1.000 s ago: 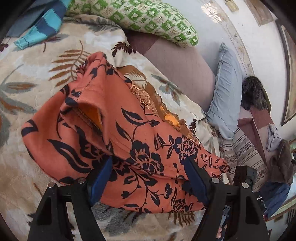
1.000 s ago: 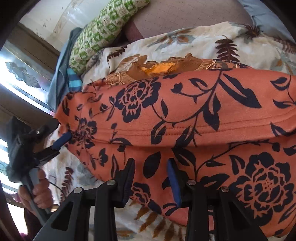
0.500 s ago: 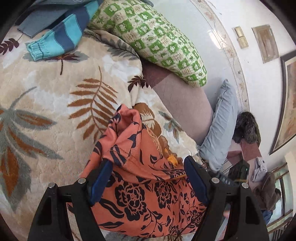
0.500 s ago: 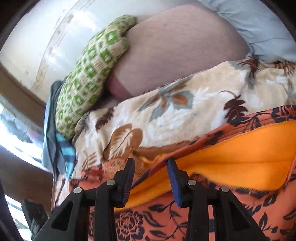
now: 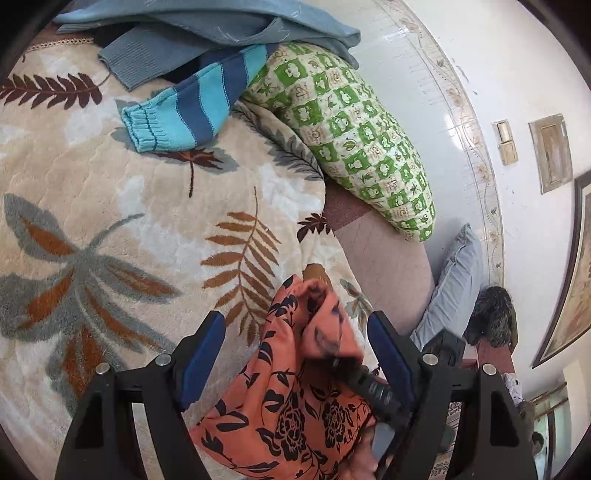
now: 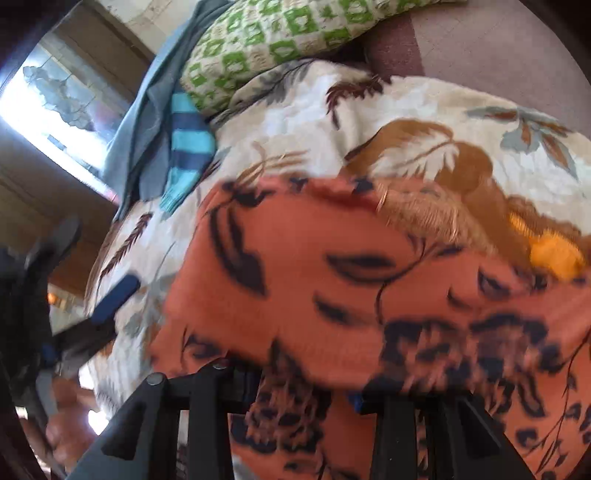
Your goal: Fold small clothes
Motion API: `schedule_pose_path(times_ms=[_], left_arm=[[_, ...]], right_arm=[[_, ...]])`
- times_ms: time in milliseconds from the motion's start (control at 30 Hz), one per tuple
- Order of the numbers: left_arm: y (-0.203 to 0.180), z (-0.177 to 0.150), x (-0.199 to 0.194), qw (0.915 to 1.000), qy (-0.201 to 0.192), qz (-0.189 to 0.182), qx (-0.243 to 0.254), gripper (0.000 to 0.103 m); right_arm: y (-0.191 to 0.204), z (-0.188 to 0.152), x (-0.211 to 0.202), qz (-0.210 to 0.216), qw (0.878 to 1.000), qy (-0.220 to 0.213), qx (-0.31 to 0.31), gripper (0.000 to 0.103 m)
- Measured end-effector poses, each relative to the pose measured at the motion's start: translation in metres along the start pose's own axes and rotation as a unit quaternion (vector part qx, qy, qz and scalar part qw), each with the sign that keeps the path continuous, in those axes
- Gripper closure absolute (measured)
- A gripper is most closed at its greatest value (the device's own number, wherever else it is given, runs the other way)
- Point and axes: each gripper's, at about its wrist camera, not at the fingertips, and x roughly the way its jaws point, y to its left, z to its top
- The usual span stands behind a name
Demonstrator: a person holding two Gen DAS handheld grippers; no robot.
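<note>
An orange garment with black flowers lies bunched on the leaf-patterned blanket. My left gripper stands open around its upper fold, with both blue pads clear of the cloth. The black finger of my right gripper bites into the garment's right side. In the blurred right wrist view the garment drapes over my right gripper and hides its fingertips. A blue pad of the left gripper shows at the far left, beside the cloth.
A green checked pillow lies at the blanket's far edge, with a blue striped sleeve and a grey-blue sweater beside it. A grey pillow leans against the wall on the right. A hand holds the left gripper.
The garment, spread wide before the left gripper a second ago, is now bunched into a narrow heap. The right gripper has swung across with the cloth, and the printed side now covers its jaws.
</note>
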Motion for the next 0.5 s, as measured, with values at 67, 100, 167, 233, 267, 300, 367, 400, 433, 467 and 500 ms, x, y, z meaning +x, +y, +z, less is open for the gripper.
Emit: schedule_pose_path(times_ms=[67,100,167,233,267,300,367,400,433,467,500], left_arm=[[-0.001,0.001,0.005,0.9999,0.010,0.006,0.008,0.023],[-0.001,0.001,0.009,0.9996,0.021,0.010,0.013,0.023],[-0.002,0.000,0.015,0.9990,0.037,0.016,0.020,0.023],[-0.004,-0.001,0.019,0.9986,0.043,0.015,0.027,0.023],[-0.007,-0.002,0.020,0.9984,0.045,0.012,0.032,0.023],[-0.010,-0.003,0.021,0.9981,0.047,0.008,0.040,0.023],[-0.019,-0.010,0.024,0.9966,0.057,0.000,0.060,0.023],[-0.024,-0.014,0.025,0.9955,0.063,-0.005,0.071,0.023],[-0.029,-0.018,0.027,0.9942,0.069,-0.009,0.082,0.023],[-0.034,-0.023,0.029,0.9928,0.076,-0.010,0.093,0.023],[-0.038,-0.028,0.032,0.9914,0.081,-0.008,0.102,0.023]], right_arm=[[-0.019,0.032,-0.004,-0.018,0.997,-0.047,0.059,0.064],[-0.030,0.042,-0.011,-0.012,0.993,-0.071,0.091,0.064],[-0.045,0.051,-0.026,-0.012,0.986,-0.107,0.127,0.063],[-0.053,0.050,-0.038,-0.013,0.987,-0.108,0.119,0.063],[-0.055,0.044,-0.045,-0.019,0.988,-0.105,0.109,0.063],[-0.058,0.036,-0.053,-0.027,0.989,-0.102,0.099,0.063],[-0.071,0.014,-0.077,-0.036,0.990,-0.105,0.091,0.063],[-0.081,0.002,-0.091,-0.041,0.989,-0.106,0.093,0.063],[-0.092,-0.014,-0.107,-0.051,0.988,-0.108,0.098,0.063],[-0.104,-0.030,-0.123,-0.061,0.986,-0.111,0.106,0.063],[-0.118,-0.046,-0.139,-0.067,0.984,-0.115,0.115,0.063]])
